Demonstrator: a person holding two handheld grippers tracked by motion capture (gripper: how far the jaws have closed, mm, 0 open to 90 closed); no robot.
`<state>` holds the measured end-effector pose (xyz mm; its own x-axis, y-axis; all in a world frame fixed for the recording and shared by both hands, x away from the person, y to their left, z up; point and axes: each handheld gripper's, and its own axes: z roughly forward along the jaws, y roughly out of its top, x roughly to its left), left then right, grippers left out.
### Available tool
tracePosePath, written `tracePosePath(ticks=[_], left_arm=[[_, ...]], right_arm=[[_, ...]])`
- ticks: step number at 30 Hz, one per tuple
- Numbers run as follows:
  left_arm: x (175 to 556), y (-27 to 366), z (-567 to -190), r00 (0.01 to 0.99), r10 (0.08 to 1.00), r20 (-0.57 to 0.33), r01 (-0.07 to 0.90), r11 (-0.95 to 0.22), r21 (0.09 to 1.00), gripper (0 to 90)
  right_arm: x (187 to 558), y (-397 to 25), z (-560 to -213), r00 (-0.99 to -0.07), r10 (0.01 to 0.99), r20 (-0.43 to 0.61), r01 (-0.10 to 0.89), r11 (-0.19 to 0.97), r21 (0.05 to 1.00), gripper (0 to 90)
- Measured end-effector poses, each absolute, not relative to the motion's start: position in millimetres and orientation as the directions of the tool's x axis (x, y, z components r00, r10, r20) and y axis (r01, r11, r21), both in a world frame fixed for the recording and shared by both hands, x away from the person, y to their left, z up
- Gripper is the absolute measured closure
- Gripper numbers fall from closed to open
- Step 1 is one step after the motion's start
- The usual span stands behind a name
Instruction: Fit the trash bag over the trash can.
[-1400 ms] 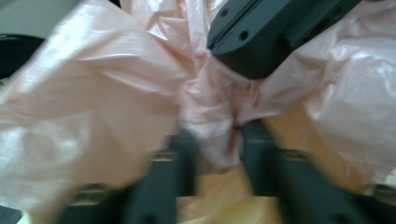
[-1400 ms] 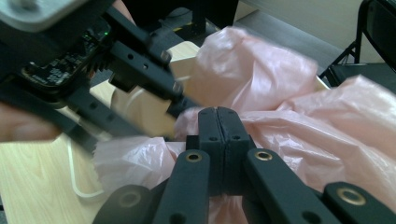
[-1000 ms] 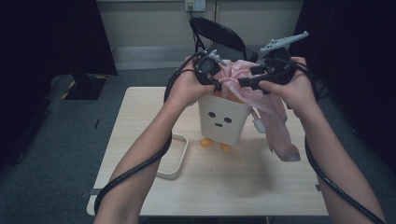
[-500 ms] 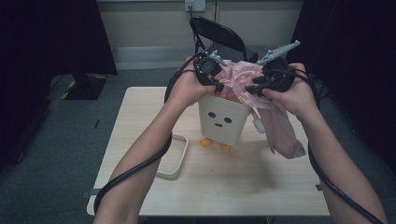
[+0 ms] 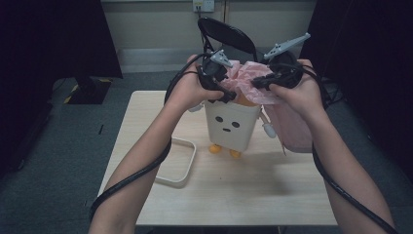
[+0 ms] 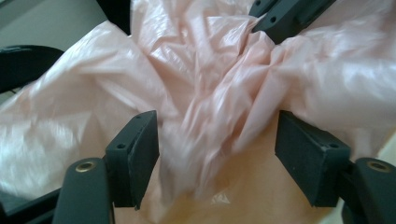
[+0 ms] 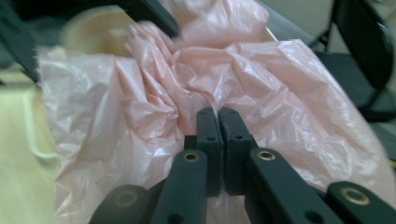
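Note:
A white bin (image 5: 231, 127) with a drawn face and orange feet stands on the table (image 5: 243, 195). A pink plastic bag (image 5: 292, 126) covers its top and hangs down its right side. At the bin's top left edge my left gripper (image 5: 228, 94) is open, and crumpled pink bag (image 6: 210, 93) lies between its spread jaws (image 6: 217, 126). My right gripper (image 5: 259, 83) is above the bin's top right, shut on a fold of the bag (image 7: 280, 93), jaws pressed together (image 7: 218, 114). The bin's pale rim (image 7: 93, 28) shows blurred behind the bag.
A shallow white tray (image 5: 178, 163) lies on the table to the left of the bin. A black folding chair (image 5: 229, 36) stands just behind the table. Dark curtains flank the room on both sides. The cables trail along both forearms.
My right gripper has moved left toward the bin's top with the bag in it, and the hanging part of the bag has risen a little. The left gripper has stayed at the rim.

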<state>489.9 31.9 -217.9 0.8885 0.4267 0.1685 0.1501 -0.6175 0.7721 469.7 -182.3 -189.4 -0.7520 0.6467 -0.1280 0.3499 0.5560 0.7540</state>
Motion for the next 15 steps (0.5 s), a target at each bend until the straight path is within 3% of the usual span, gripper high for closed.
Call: tracePosePath(ticks=[5, 7, 9, 10, 12, 13, 15], left_arm=[[491.5, 22.8, -225.1, 0.899, 0.417, 0.137, 0.164, -0.609, 0.776, 33.4], [491.7, 19.2, -228.6, 0.910, 0.393, 0.129, 0.168, -0.637, 0.752, 51.4], [491.9, 15.9, -231.1, 0.914, 0.390, 0.108, 0.189, -0.647, 0.739, 62.2], [492.9, 15.3, -231.9, 0.914, 0.399, 0.074, 0.219, -0.640, 0.737, 68.1], [494.5, 14.7, -232.1, 0.918, 0.394, 0.053, 0.229, -0.633, 0.740, 71.7], [494.7, 14.6, -232.0, 0.916, 0.397, 0.049, 0.235, -0.634, 0.737, 73.0], [495.9, 14.6, -231.0, 0.915, 0.403, 0.030, 0.253, -0.629, 0.735, 73.8]], right_arm=[[468.2, -165.2, -186.0, -0.780, 0.615, -0.117, 0.330, 0.563, 0.758, 88.0], [468.7, -161.0, -188.6, -0.788, 0.605, -0.115, 0.329, 0.571, 0.752, 87.8], [469.5, -160.1, -192.1, -0.788, 0.607, -0.107, 0.336, 0.568, 0.751, 86.5], [470.6, -161.6, -194.5, -0.790, 0.607, -0.087, 0.344, 0.555, 0.757, 83.3], [471.7, -165.9, -197.7, -0.793, 0.608, -0.043, 0.358, 0.521, 0.775, 70.8], [471.3, -168.5, -198.0, -0.779, 0.625, -0.048, 0.362, 0.511, 0.780, 59.2], [469.8, -175.0, -196.2, -0.766, 0.641, -0.054, 0.368, 0.505, 0.780, 51.9]])
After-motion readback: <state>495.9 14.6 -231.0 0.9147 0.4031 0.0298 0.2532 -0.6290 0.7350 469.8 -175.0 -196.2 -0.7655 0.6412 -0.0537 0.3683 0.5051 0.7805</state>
